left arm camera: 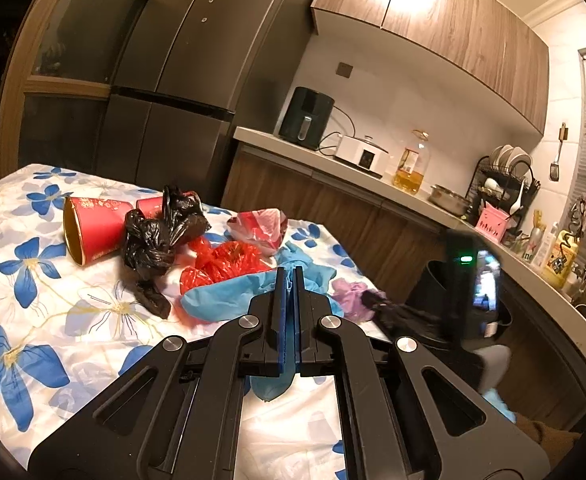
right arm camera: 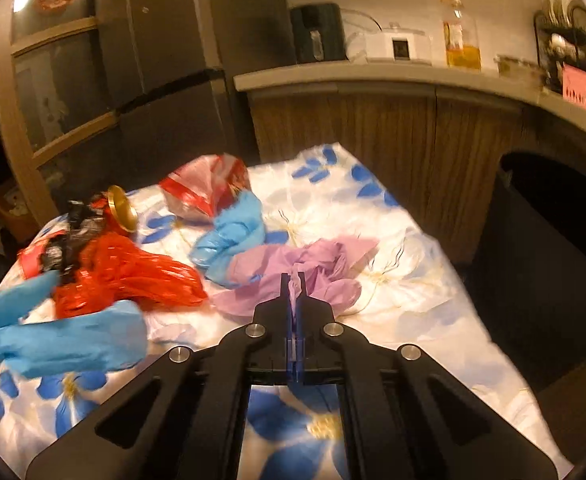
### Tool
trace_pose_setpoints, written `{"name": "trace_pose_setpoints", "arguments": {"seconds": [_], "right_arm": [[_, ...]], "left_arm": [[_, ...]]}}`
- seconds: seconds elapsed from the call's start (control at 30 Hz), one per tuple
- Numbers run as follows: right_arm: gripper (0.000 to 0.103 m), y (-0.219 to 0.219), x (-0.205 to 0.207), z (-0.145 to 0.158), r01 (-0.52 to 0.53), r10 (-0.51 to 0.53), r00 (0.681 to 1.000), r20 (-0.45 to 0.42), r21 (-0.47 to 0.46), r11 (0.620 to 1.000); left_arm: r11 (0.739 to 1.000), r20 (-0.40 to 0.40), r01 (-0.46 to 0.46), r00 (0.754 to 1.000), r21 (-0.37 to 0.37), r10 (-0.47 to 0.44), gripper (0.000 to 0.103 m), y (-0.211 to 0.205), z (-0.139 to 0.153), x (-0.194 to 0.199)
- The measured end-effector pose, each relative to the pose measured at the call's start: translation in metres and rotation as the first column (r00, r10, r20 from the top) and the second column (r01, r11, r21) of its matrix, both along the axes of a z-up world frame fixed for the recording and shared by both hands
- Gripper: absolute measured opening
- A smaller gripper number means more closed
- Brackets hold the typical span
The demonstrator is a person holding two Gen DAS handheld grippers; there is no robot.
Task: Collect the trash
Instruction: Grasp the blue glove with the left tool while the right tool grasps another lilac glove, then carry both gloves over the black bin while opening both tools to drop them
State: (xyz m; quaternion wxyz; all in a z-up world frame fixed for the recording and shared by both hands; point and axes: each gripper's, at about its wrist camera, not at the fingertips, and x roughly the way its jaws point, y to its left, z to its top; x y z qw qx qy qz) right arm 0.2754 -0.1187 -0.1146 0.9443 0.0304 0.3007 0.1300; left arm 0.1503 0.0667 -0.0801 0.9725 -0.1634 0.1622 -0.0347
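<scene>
Trash lies on a table with a blue-flowered cloth (left arm camera: 53, 304). My left gripper (left arm camera: 291, 276) is shut on a blue plastic bag (left arm camera: 221, 300), which also hangs out below the jaws. My right gripper (right arm camera: 293, 280) is shut on a crumpled purple bag (right arm camera: 313, 264); a strip of it shows between the pads. The left wrist view shows the same purple bag (left arm camera: 349, 292) under the blurred right gripper. Lying loose are a red bag (right arm camera: 133, 280), a red-and-white bag (right arm camera: 209, 188), a black bag (left arm camera: 153, 244), two tipped red paper cups (left arm camera: 93, 228) and a second blue bag (right arm camera: 233, 232).
A dark bin (right arm camera: 553, 240) stands off the table's right edge, below the kitchen counter (left arm camera: 373, 184). On the counter are an air fryer (left arm camera: 307, 118), an oil bottle (left arm camera: 411, 164) and a dish rack (left arm camera: 501, 184). A grey fridge (left arm camera: 181, 92) stands behind the table.
</scene>
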Motion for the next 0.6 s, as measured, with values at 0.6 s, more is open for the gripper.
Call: {"name": "trace_pose_setpoints", "arguments": {"seconds": [0.6], "right_arm": [[0.002,-0.045,-0.075,0.071,-0.059,0.053,0.986,0.156,0.035,0.998]], "left_arm": [[0.999,0.016,0.037,0.999,0.031,-0.037,0.001,-0.034,0.019,-0.009]]}}
